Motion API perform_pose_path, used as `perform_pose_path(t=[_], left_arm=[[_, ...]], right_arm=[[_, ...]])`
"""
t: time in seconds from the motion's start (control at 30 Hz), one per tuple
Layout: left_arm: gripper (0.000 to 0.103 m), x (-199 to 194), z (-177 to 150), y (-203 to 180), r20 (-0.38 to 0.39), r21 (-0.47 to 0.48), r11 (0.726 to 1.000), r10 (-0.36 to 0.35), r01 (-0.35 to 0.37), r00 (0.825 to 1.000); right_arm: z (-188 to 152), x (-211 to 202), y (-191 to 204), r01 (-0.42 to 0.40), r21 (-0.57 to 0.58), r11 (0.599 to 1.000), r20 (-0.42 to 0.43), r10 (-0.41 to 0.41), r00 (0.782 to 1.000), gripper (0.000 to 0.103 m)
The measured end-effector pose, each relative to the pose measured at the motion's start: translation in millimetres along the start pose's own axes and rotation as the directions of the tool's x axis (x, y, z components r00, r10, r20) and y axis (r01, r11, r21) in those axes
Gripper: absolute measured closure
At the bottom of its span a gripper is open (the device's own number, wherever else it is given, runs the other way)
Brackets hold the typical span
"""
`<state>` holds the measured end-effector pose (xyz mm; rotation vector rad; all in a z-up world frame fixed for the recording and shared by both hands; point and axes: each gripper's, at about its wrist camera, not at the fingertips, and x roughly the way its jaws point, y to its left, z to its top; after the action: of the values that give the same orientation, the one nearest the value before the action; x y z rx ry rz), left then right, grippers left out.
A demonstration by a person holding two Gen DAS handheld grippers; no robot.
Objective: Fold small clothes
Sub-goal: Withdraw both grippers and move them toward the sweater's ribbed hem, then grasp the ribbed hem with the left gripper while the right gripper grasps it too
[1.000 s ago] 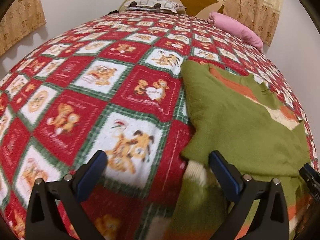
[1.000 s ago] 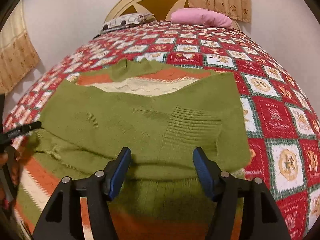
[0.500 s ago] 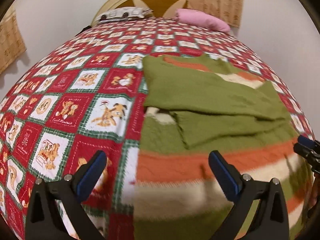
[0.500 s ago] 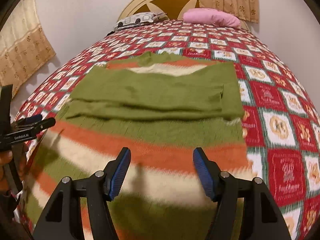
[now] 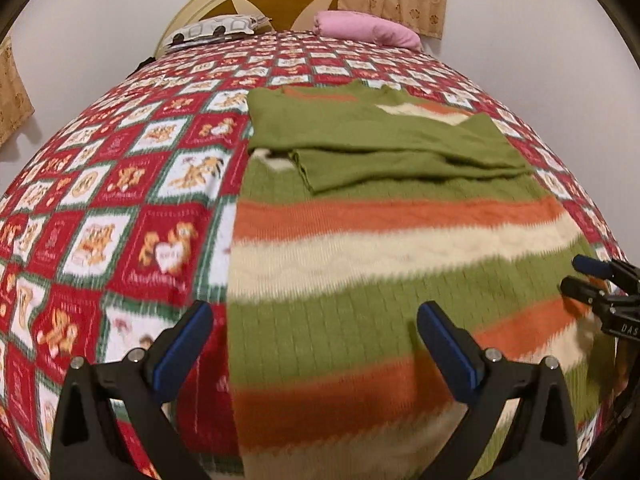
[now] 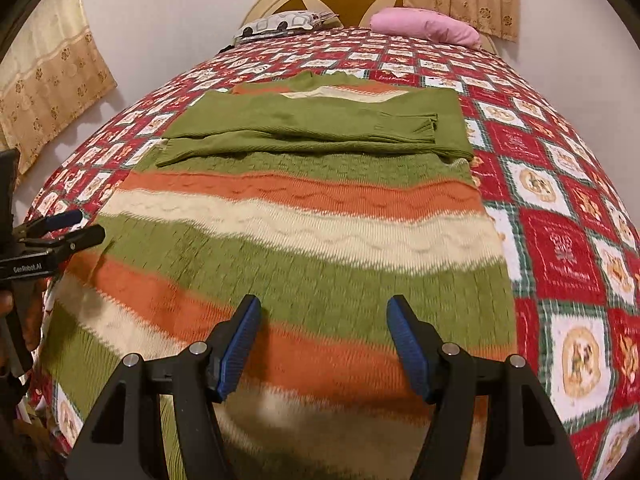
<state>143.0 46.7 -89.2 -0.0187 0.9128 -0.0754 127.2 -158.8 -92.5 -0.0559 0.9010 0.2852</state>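
Left wrist view: both tongs, left [image 5: 312,344] and right [image 6: 322,344], spread above striped sweater [image 5: 380,280].

Black plastic left gripper [image 5: 312,344], right gripper [image 6: 322,346], blue ribbed fingers [image 6: 404,346], silver screws, white "GenRobot.AI" lettering

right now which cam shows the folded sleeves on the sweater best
The right wrist view: both folded sleeves lie fully visible across the sweater, one ribbed cuff showing. The left wrist view shows them more obliquely, cuffs indistinct.
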Motion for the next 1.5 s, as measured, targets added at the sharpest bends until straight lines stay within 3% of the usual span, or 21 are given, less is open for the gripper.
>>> perform_pose_path(t=[0.47,0.63,0.8,1.0,1.2,1.27,1.37,1.43,1.5], left_arm=[[0.001,-35.0,-42.3,-3.9,0.014,-0.002,1.000,-0.024,0.024,1.000],[0.011,-49.1,-62.5,2.4,0.013,-0.023,0.999,-0.034,0.034,0.999],[0.032,-63.2,-89.5,6.5,0.001,-0.060,0.996,-0.062,0.062,0.998],[0.038,-65.4,-111.3,18.9,-0.030,-0.137,0.990,-0.050,0.045,0.998],[0.048,-69.4,-120.1,14.8,0.009,-0.184,0.977,-0.107,0.107,0.994],[0.048,-68.9,-120.8,7.4,0.008,-0.169,0.976,-0.136,0.135,0.991],[0.049,-66.8,-121.1,-2.2,0.013,-0.130,0.987,-0.097,0.098,0.995],[0.056,-66.8,-120.5,1.0,0.014,-0.136,0.986,-0.093,0.094,0.996],[0.083,-67.9,-120.5,6.5,0.018,-0.148,0.984,-0.096,0.098,0.995]], right_arm=[[-37.6,-26.9,1.9,0.014,0.015,1.000,0.024,-0.014,1.000,0.035],[-53.5,-37.5,3.0,0.013,0.033,0.999,0.048,-0.015,0.999,0.033],[-71.8,-46.6,6.5,-0.001,0.063,0.998,0.074,-0.004,0.997,0.025],[-87.4,-52.0,12.7,0.033,0.049,0.998,0.132,-0.039,0.990,0.024],[-94.5,-56.4,10.3,0.013,0.093,0.996,0.169,-0.029,0.985,0.022],[-97.1,-58.4,9.8,0.007,0.106,0.994,0.176,-0.026,0.984,0.022],[-100.0,-62.5,7.5,-0.011,0.130,0.991,0.184,-0.013,0.983,0.022],[-100.6,-65.7,3.5,-0.024,0.140,0.990,0.181,-0.002,0.983,0.022],[-101.9,-72.7,-4.7,-0.031,0.173,0.984,0.186,-0.002,0.983,0.022]])
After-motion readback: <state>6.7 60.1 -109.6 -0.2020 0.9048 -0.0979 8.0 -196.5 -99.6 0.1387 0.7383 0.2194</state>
